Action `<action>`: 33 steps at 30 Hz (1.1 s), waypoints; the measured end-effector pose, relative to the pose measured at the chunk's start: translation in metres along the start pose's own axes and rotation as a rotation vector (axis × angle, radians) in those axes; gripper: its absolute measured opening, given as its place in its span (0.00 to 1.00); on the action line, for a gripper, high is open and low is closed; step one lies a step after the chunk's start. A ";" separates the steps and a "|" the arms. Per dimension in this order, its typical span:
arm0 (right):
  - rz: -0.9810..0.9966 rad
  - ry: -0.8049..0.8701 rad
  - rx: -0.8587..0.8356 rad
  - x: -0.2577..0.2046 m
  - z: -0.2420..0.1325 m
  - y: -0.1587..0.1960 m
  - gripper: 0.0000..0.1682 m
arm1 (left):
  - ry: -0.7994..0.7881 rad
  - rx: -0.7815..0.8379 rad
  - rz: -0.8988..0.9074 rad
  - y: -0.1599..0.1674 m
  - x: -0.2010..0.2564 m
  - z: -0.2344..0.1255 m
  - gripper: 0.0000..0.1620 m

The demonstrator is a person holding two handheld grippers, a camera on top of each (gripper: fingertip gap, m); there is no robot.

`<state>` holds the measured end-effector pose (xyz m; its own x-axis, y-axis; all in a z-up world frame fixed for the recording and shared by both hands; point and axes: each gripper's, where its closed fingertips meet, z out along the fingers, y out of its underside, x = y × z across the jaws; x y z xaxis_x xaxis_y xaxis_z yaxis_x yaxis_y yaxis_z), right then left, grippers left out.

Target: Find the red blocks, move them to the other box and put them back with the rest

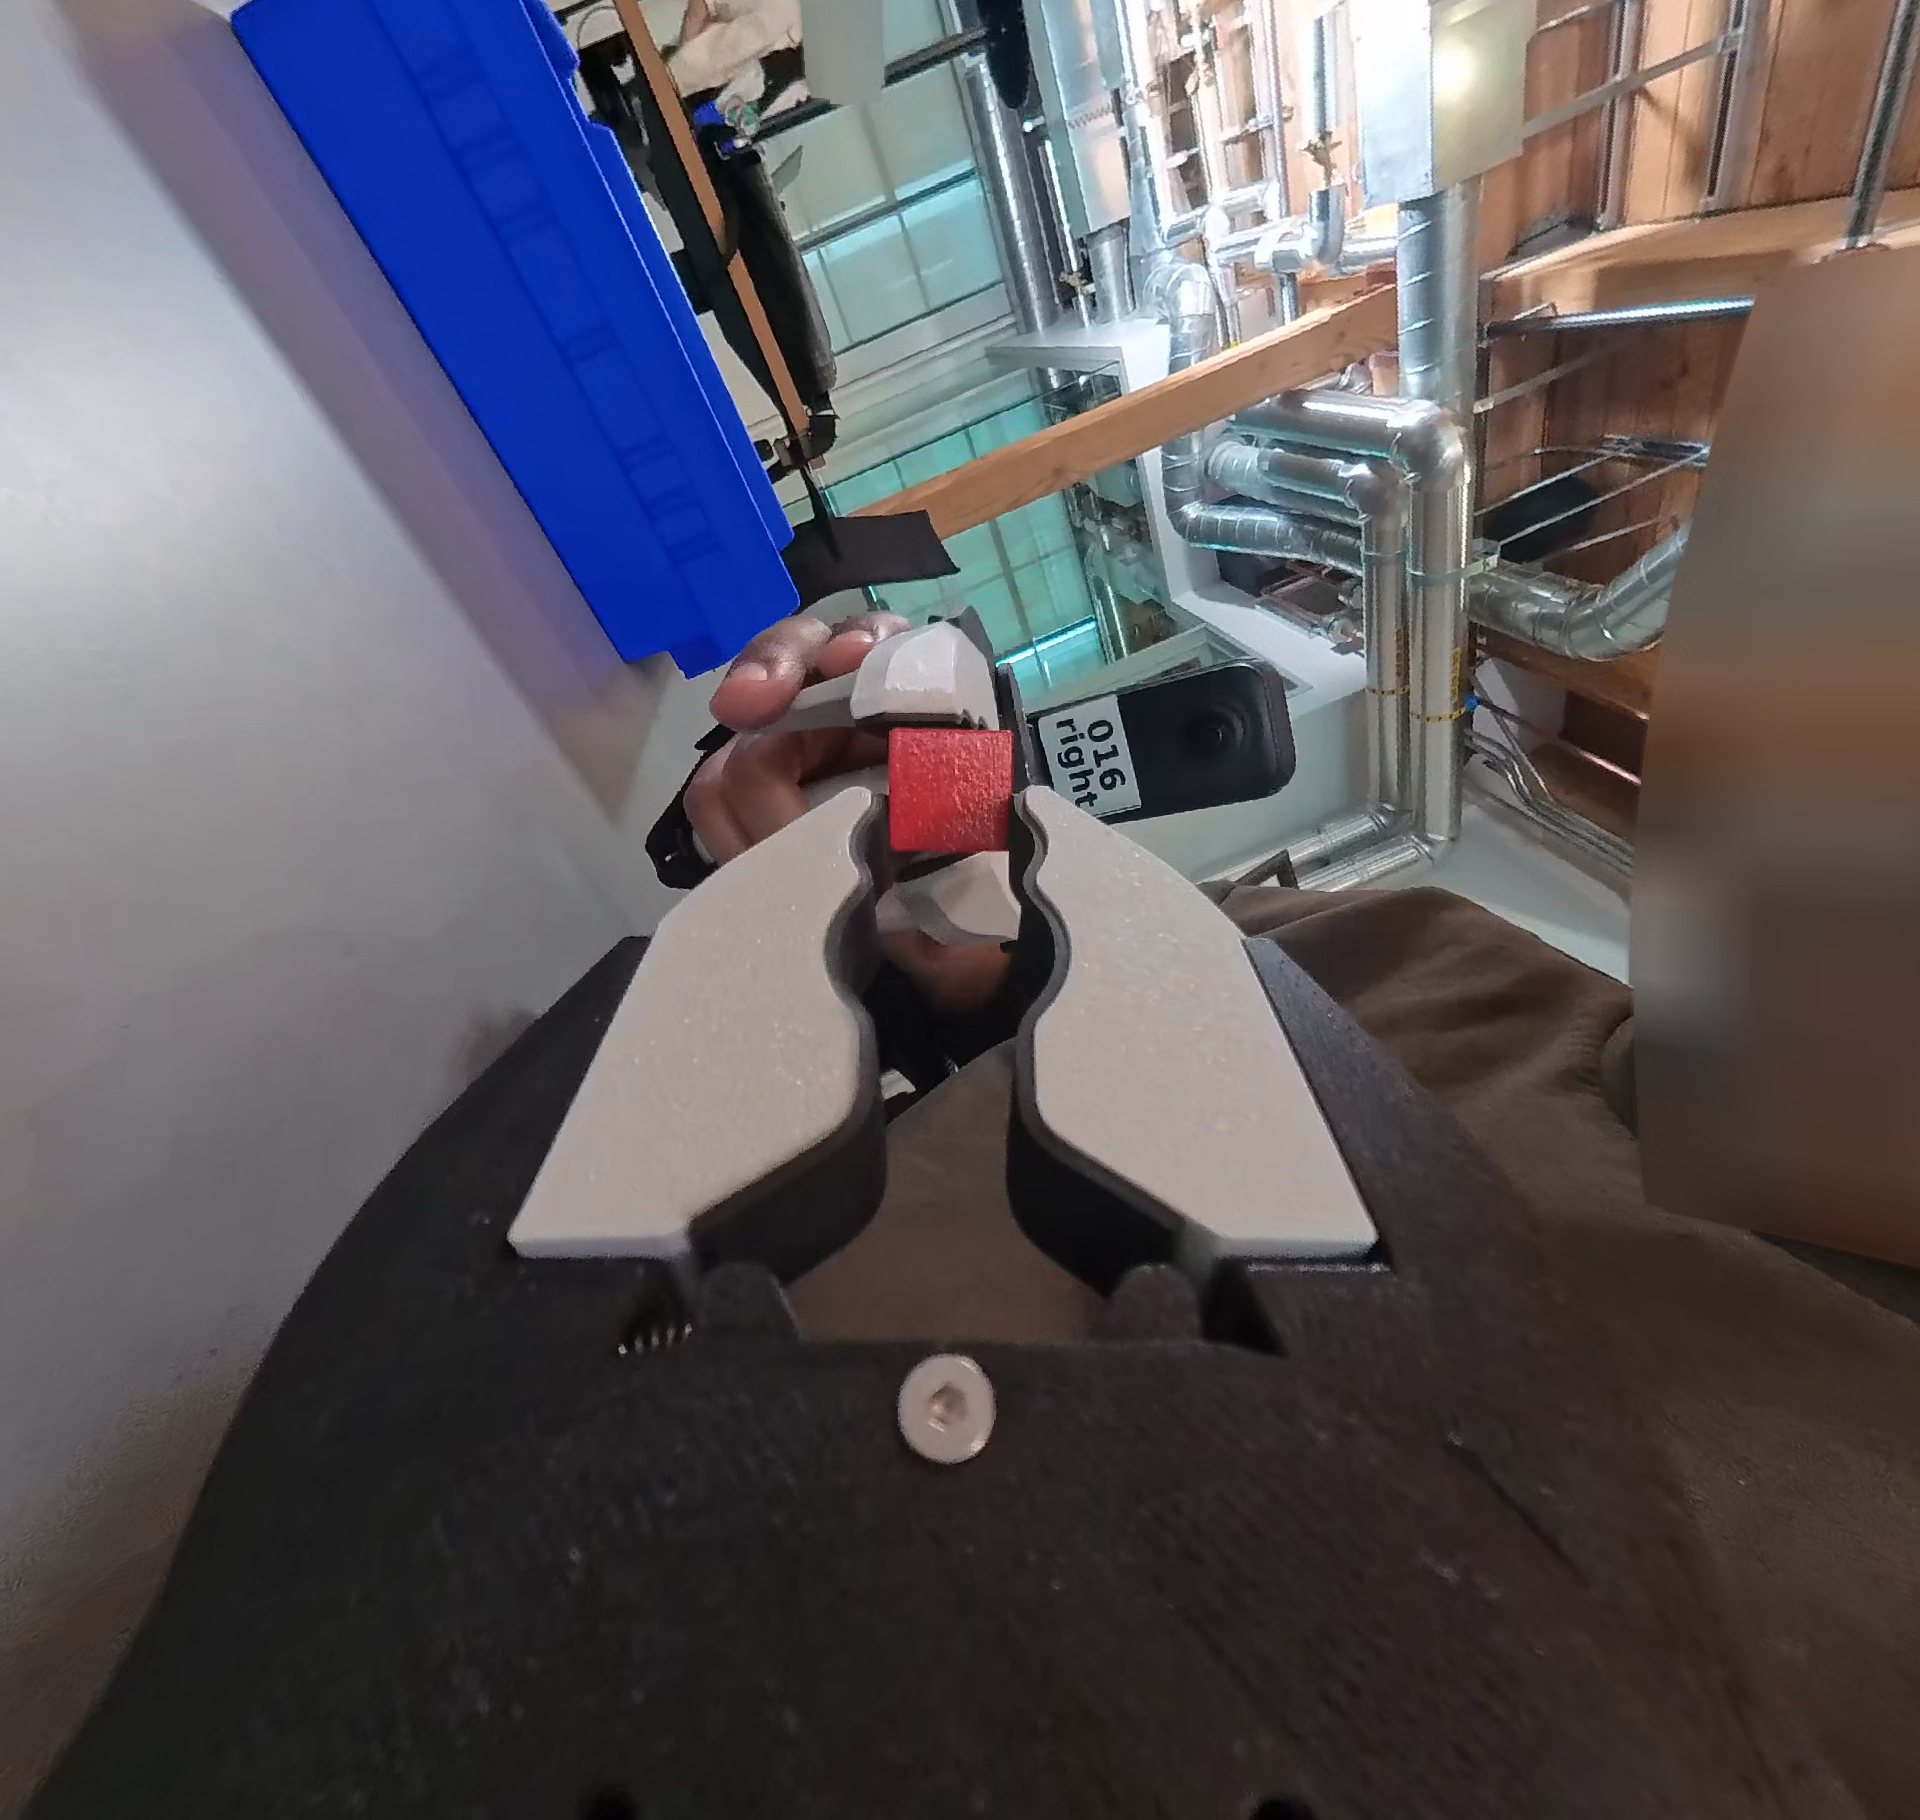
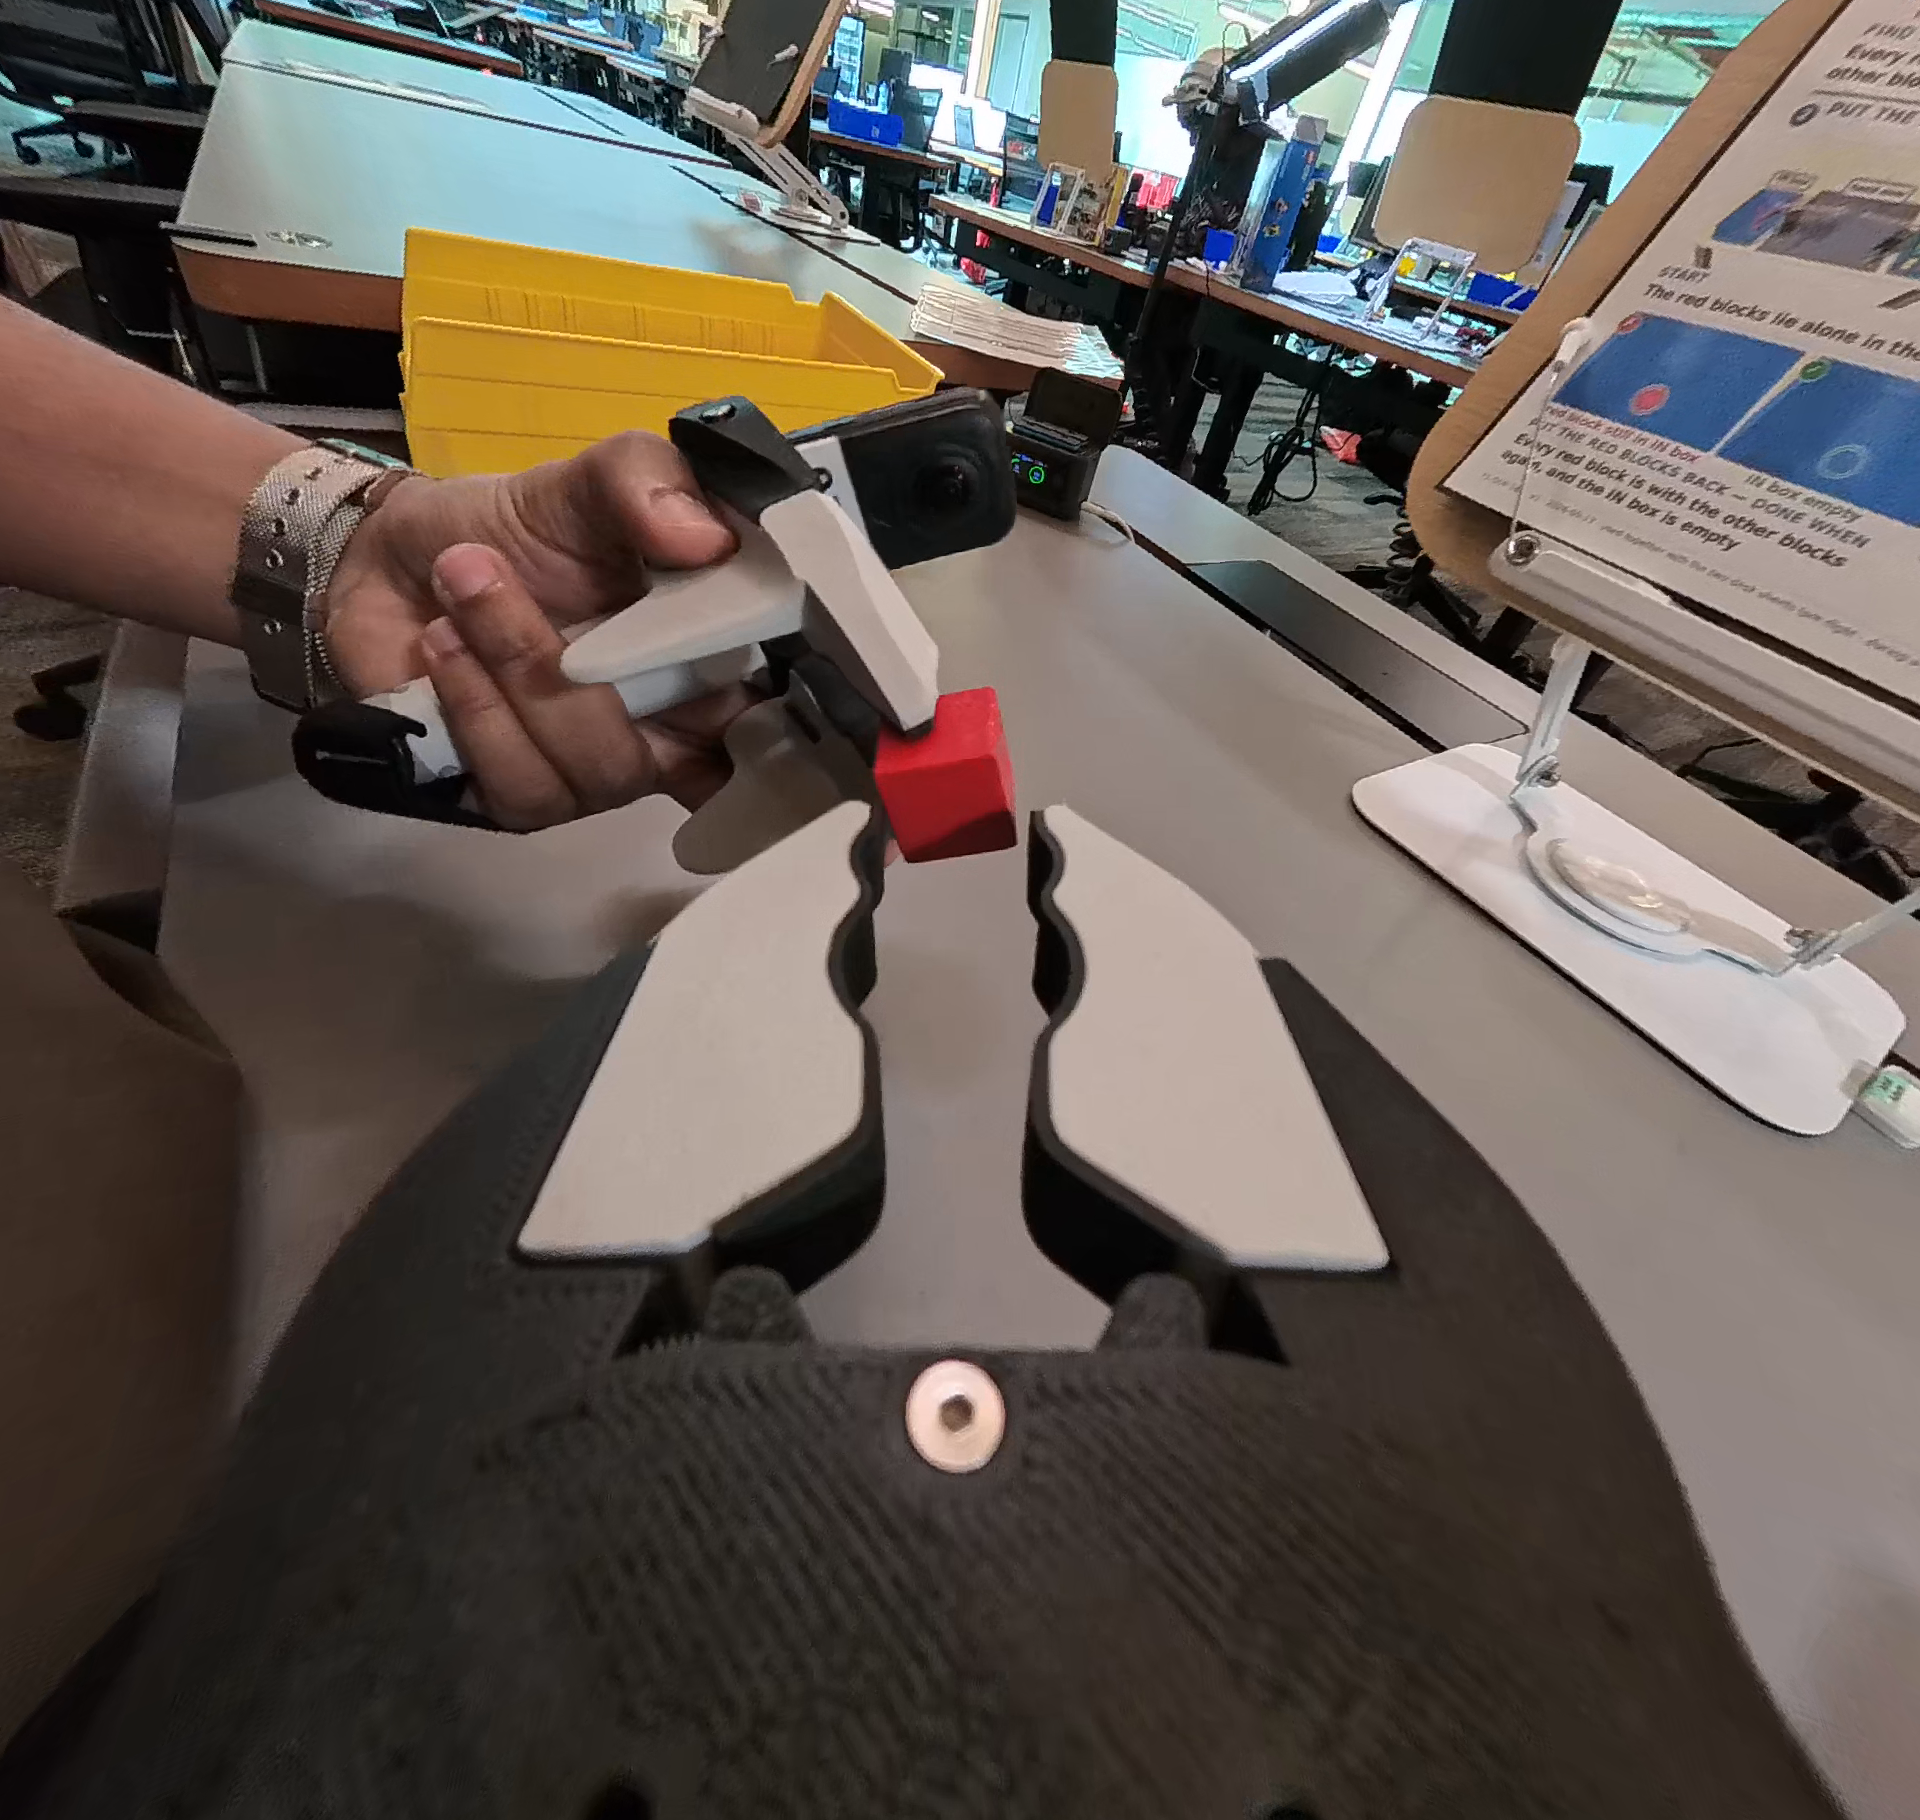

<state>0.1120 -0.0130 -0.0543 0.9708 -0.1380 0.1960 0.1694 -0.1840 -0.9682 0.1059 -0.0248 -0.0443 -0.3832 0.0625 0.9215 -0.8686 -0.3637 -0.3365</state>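
Here, at frame centre, the left gripper [image 2: 914, 783] pinches a small red cube-shaped block [image 2: 945, 775] while the right gripper [image 2: 951, 840] stands spread before it, seemingly for a hand-over.

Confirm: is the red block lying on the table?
No, the red block is clamped in the left gripper, held in the air above the table.

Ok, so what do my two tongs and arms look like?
The left tongs and right tongs both have pale grey fingers with wavy black inner edges on a black body with one silver screw. The right's black camera bears a white sticker. The left wrist wears a metal mesh bracelet; brown fabric shows behind the right.
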 end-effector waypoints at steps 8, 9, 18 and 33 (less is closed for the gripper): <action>-0.021 0.017 -0.010 0.000 -0.005 0.001 0.15 | 0.023 -0.040 -0.034 0.006 -0.002 0.009 0.14; -0.025 0.020 -0.011 -0.001 -0.006 0.001 0.15 | 0.025 -0.044 -0.034 0.007 -0.002 0.010 0.14; -0.042 0.030 -0.029 -0.002 -0.009 0.005 0.15 | 0.047 -0.083 -0.058 0.013 -0.001 0.018 0.14; -0.043 0.031 -0.031 -0.003 -0.010 0.005 0.15 | 0.058 -0.099 -0.087 0.017 0.000 0.020 0.14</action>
<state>0.1080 -0.0227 -0.0585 0.9568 -0.1597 0.2428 0.2051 -0.2209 -0.9535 0.0975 -0.0500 -0.0463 -0.3204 0.1449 0.9361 -0.9248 -0.2617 -0.2760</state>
